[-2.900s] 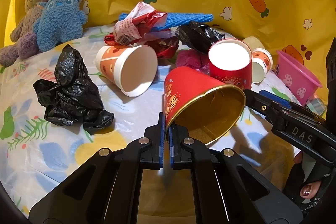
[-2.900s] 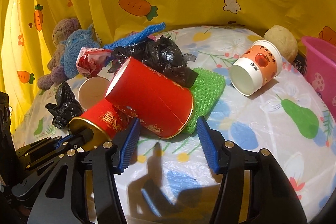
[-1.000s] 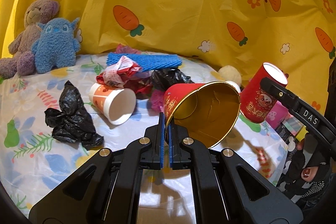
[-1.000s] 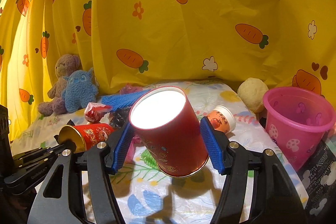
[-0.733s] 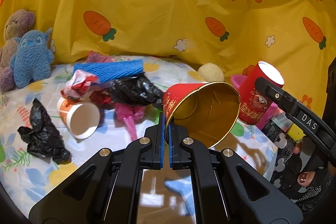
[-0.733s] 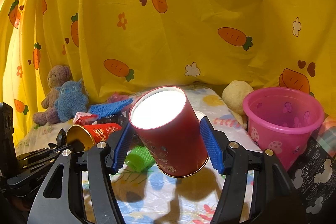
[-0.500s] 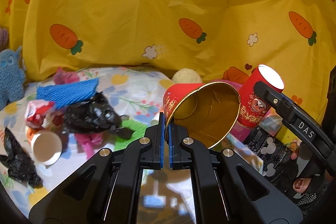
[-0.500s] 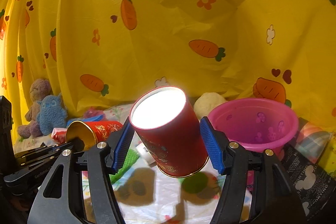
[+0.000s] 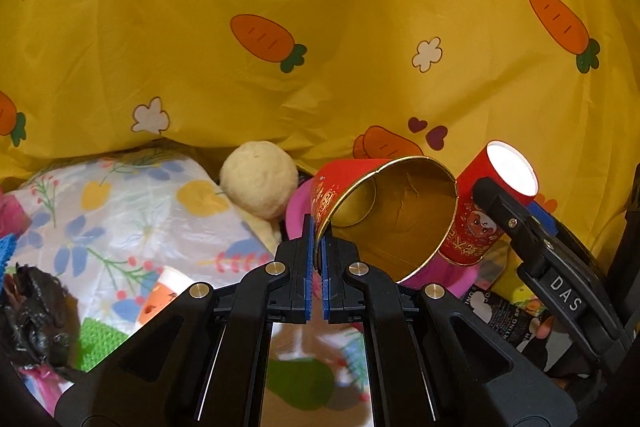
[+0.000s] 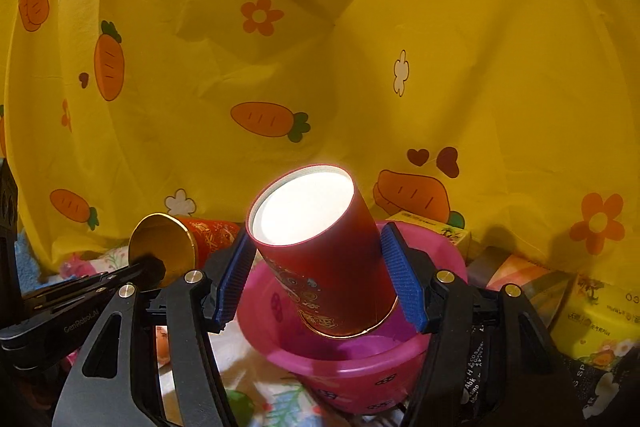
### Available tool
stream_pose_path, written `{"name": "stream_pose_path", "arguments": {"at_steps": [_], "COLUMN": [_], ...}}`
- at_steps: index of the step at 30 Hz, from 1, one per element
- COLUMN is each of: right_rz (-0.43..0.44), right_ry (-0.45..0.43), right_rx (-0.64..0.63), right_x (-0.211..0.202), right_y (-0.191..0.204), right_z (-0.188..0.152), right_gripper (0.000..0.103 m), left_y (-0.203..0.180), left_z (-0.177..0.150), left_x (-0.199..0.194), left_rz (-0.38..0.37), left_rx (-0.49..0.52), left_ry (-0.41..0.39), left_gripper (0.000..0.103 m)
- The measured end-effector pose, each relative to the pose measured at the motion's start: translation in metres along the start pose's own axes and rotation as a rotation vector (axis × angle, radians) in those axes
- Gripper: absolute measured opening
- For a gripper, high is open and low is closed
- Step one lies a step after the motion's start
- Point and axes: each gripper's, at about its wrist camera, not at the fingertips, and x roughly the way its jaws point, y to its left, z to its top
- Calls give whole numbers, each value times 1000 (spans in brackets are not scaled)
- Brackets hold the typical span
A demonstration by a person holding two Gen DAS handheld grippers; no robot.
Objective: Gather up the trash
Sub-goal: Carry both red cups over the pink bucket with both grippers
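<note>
I hold both cups over the pink bin: right gripper clasps the red cup, left gripper pinches the gold-lined cup. Next: release both.

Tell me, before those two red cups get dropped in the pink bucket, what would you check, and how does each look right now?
1. Right gripper clamps its red cup: ok.
2. That cup is above the pink bucket: ok.
3. Left gripper pinches the gold-lined cup by its rim: ok.
4. Gold-lined cup over the bucket: cannot tell.
5. Room left in the bucket: ok.
</note>
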Motion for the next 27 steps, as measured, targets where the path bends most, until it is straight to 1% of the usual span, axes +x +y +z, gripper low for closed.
{"name": "stream_pose_path", "arguments": {"at_steps": [4,8,14,24,27], "right_rz": [-27,-38,-48,-62,-65], "right_ry": [27,58,96,125,129], "right_rx": [-2,9,22,37,40], "right_x": [14,27,38,50,52], "right_y": [-11,-20,-30,-38,-40], "right_z": [-5,-10,-19,-25,-26], "right_gripper": [63,63,63,64,64], "left_y": [-9,-12,-16,-14,-12], "left_z": [0,-5,-11,-17,-19], "left_x": [31,54,72,88,89], "left_rz": [-38,-68,-85,-99,-106], "left_rx": [1,-10,-3,-14,-21], "left_ry": [44,88,122,156,158], "left_gripper": [2,2,2,3,7]}}
